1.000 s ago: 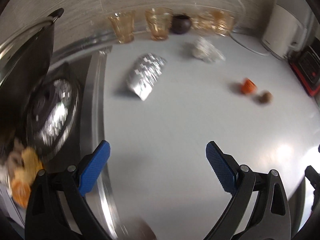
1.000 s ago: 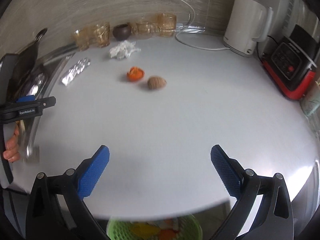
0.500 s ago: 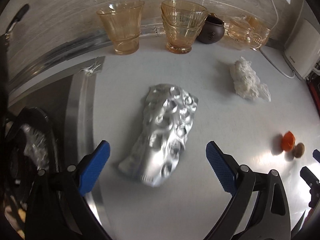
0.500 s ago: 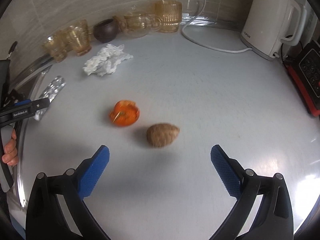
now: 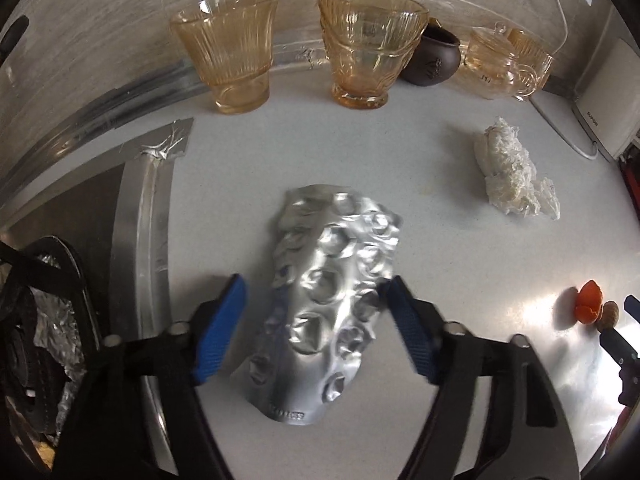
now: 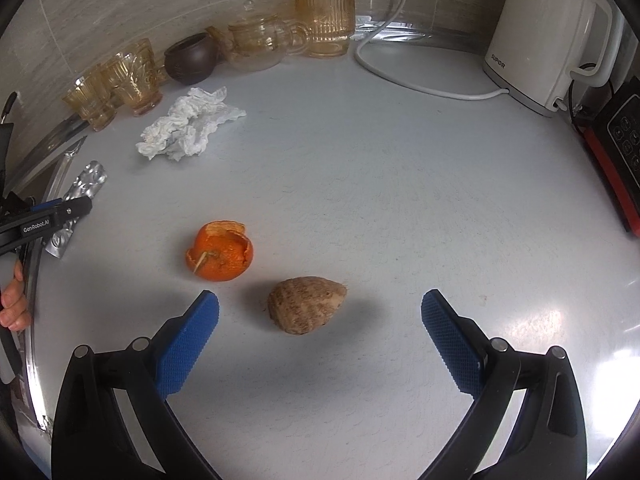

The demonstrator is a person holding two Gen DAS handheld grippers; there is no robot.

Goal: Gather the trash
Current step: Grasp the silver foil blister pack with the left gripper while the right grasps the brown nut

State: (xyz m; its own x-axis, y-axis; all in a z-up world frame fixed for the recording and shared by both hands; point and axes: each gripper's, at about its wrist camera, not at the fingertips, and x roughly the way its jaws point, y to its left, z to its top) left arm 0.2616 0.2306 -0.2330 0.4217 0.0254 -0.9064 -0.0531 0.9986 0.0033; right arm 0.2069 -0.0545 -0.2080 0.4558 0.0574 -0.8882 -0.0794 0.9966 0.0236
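Silver blister pack (image 5: 326, 300): we are closing the left gripper (image 5: 316, 300) around it, contact unclear; right gripper (image 6: 320, 312) gaping, fingers cropped.

On the counter (image 6: 360, 184): one silver blister pack (image 5: 332, 292), one crumpled tissue (image 6: 188, 128), one orange peel (image 6: 219, 250), one brown taro-like root (image 6: 305, 304). Along the wall: one kettle (image 6: 540, 36), one dark pot (image 6: 191, 58), one glass teapot (image 6: 260, 42).

"SUPOR" stands in grey letters low on the white kettle (image 6: 540, 36) — far beyond the right gripper's jaws, to their right. "GenRobot.AI" is printed white on the left gripper's (image 6: 64, 210) black finger — off to their left.
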